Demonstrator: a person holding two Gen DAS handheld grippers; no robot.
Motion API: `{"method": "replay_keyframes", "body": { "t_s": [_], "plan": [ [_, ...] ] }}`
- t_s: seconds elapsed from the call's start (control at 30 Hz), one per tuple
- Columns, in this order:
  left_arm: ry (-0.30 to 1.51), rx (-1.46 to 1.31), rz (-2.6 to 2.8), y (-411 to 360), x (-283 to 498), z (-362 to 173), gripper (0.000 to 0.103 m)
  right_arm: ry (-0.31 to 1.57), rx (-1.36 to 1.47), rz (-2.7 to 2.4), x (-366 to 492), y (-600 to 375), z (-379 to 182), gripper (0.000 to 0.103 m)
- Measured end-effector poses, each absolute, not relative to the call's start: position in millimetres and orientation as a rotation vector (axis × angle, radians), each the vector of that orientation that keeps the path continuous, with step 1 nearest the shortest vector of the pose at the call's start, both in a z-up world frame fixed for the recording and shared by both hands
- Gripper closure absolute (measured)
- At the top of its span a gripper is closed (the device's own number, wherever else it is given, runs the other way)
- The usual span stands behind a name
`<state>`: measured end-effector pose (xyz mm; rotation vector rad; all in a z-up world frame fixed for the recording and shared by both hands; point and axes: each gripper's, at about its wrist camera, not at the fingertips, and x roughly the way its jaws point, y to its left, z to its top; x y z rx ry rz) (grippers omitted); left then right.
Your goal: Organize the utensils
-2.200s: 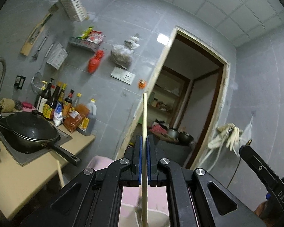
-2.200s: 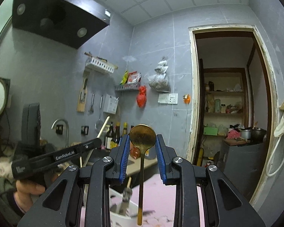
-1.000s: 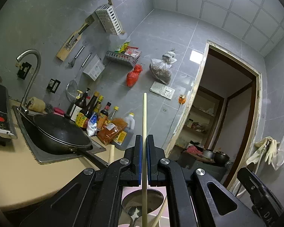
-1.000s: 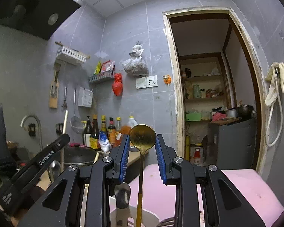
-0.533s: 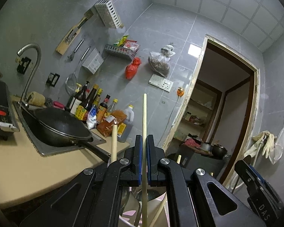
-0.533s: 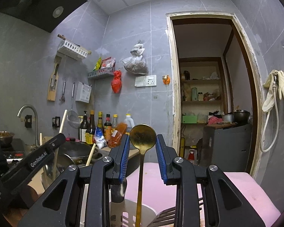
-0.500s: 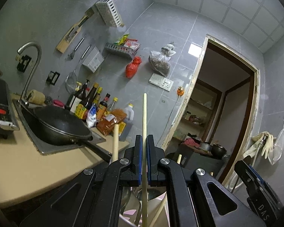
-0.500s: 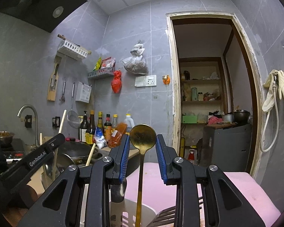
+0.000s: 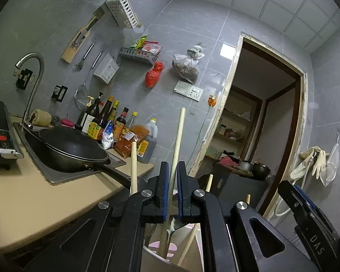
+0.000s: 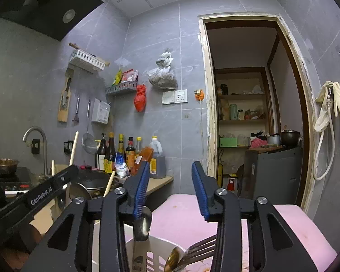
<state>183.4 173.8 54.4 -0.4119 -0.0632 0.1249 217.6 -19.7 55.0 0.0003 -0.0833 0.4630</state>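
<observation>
Now that the right gripper (image 10: 170,188) has sprung apart, its gold spoon (image 10: 173,260) sits in the holder (image 10: 156,244); the left gripper (image 9: 172,192) loosens around its chopstick (image 9: 178,140).

Holder (image 10: 156,252) mouth crowded — upright chopsticks (image 9: 178,145), spoon (image 10: 142,223), fork (image 10: 200,248).

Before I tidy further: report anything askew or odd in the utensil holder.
The gold spoon and fork lie slumped across the white utensil holder, not upright. The chopstick leans, with whitish residue low on its shaft.
</observation>
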Motion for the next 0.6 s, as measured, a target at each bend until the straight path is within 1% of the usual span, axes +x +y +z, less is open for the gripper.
{"method": "replay_keyframes", "body": {
  "t_s": [0.07,0.13,0.17,0.3,0.37,0.43,0.57,0.6],
  "plan": [
    [-0.056,-0.422,0.114,174.8,183.7,54.4,0.091,-0.085,0.012,0.465,216.4,-21.2,57.1,0.056],
    [-0.053,-0.433,0.106,175.7,183.2,55.4,0.079,-0.089,0.020,0.468,215.3,-22.7,59.6,0.054],
    [-0.050,-0.434,0.101,175.7,182.4,55.9,0.079,-0.090,0.021,0.469,214.6,-23.0,61.0,0.052],
    [-0.037,-0.404,0.106,171.7,177.3,60.9,0.078,-0.091,0.022,0.467,211.2,-27.0,67.7,0.050],
    [-0.042,-0.394,0.107,170.1,172.0,65.0,0.076,-0.095,0.020,0.459,208.1,-31.4,70.7,0.046],
    [-0.040,-0.394,0.111,169.2,168.3,68.6,0.066,-0.100,0.024,0.450,204.8,-37.8,73.5,0.042],
    [0.003,-0.353,0.101,160.4,162.4,76.8,0.065,-0.089,0.025,0.434,200.5,-47.6,77.6,0.038],
    [0.016,-0.329,0.098,155.9,159.8,78.8,0.065,-0.083,0.027,0.431,198.4,-51.4,78.1,0.036]
  ]
}}
